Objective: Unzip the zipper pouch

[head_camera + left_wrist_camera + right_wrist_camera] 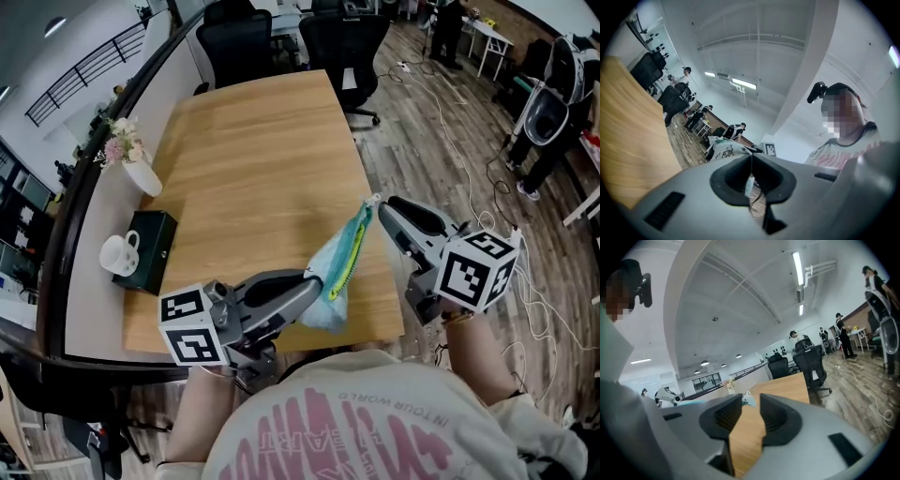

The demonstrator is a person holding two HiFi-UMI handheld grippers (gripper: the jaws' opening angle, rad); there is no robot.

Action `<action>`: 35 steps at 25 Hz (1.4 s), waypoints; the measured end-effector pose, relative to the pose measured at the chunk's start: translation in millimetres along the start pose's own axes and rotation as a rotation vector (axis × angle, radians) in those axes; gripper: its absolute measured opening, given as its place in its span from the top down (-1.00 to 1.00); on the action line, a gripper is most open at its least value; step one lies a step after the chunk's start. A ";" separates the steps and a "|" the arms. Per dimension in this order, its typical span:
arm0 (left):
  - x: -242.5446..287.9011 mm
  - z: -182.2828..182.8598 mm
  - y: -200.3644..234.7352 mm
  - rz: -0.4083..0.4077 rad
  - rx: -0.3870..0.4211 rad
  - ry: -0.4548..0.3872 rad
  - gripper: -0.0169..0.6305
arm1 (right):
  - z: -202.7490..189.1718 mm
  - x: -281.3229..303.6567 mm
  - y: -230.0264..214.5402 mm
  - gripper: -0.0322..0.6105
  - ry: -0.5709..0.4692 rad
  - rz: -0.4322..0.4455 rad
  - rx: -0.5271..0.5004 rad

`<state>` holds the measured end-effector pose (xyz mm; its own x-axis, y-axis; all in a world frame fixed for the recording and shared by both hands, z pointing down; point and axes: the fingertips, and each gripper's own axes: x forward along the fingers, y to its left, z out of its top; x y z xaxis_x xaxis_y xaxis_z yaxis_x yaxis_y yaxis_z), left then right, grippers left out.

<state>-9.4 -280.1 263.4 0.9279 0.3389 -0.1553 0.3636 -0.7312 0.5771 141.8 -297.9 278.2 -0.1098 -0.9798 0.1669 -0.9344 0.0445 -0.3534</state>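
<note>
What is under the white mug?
The white mug appears to stand on a dark green box on the grey ledge. The box top directly beneath the mug is covered.

— What stands along the left edge of the wooden surface [253,159]?
— A white vase [142,176] with pale flowers. Nearer is a dark green box [152,246], with a white mug [118,253] right at its left side.
— And past the far end?
— Black office chairs [343,42] on a wood-plank floor [441,122], with white cables [457,150] trailing across it.
</note>
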 end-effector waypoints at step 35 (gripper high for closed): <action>-8.1 -153.7 161.9 1.127 -0.306 -0.489 0.75 | -84.9 -20.1 -157.3 0.58 0.427 0.306 0.183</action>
<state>29.4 -310.2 481.3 0.6665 -0.6824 0.3002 -0.6191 -0.2823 0.7328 262.2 -268.7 408.5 -0.5300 -0.7598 0.3766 -0.7683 0.2423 -0.5924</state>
